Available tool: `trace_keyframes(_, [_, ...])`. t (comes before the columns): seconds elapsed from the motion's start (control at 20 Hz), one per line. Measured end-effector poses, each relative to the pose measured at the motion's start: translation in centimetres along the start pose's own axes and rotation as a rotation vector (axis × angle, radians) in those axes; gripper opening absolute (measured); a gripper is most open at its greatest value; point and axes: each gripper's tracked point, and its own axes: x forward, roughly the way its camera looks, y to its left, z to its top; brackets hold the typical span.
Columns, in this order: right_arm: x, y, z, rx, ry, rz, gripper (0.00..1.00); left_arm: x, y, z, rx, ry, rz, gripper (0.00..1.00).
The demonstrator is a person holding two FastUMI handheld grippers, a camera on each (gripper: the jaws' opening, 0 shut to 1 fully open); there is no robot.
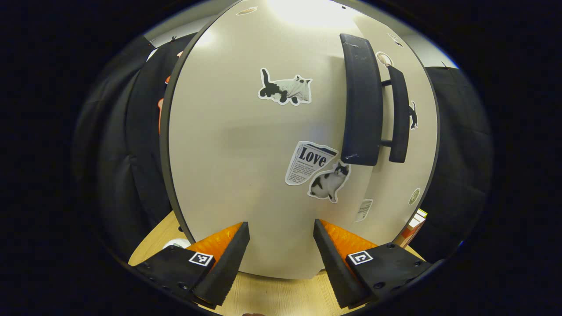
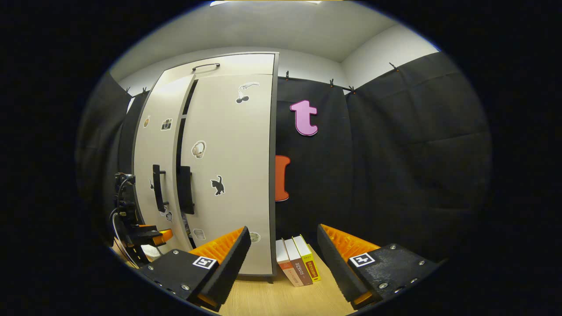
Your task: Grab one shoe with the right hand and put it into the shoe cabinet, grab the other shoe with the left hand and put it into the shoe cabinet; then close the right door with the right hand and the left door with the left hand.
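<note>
Facing the shoe cabinet close up, the left gripper has its fingers spread apart with nothing between them, tips just short of the left door; contact can't be told. Left door's dark handle sits up and to the right of that gripper, the right door's handle just beyond it across the seam. Cat stickers and a newspaper-style sticker sit on the door panel straight ahead of the fingers. Right gripper hangs well back from the cabinet, fingers likewise apart and empty. From the right gripper view the right door looks closed or nearly so; the left door stands slightly proud of it, dark gap between them. The left gripper also shows far off at lower left there, low against the left door. Three books stand on the wooden table just ahead between the right gripper's fingers, beside the cabinet's right edge. Shoes aren't visible with the doors this far shut.
</note>
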Motion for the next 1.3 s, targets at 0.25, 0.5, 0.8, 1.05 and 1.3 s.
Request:
trace_keyframes(0.25, [0.3,-1.2,1.9,-0.011,-0.019,0.016,0.94,-6.4,1.4,3.4,-0.042,-0.030,0.010,0.96])
trace_keyframes(0.5, [0.1,-1.7,3.5,-0.012,-0.038,0.045,0.94,-15.0,6.0,10.5,0.018,-0.166,0.098,0.93])
trace_keyframes(0.8, [0.2,-1.7,5.2,-0.048,-0.080,0.043,0.94,-21.6,11.2,15.3,0.045,-0.276,0.246,0.94])
trace_keyframes(1.05, [0.0,0.1,5.3,-0.054,-0.090,0.042,0.94,-25.0,15.8,18.2,0.130,-0.354,0.375,0.94])
trace_keyframes(1.3, [-1.4,2.4,4.4,-0.061,-0.063,0.013,0.94,-21.8,16.6,17.0,0.124,-0.314,0.286,0.95])
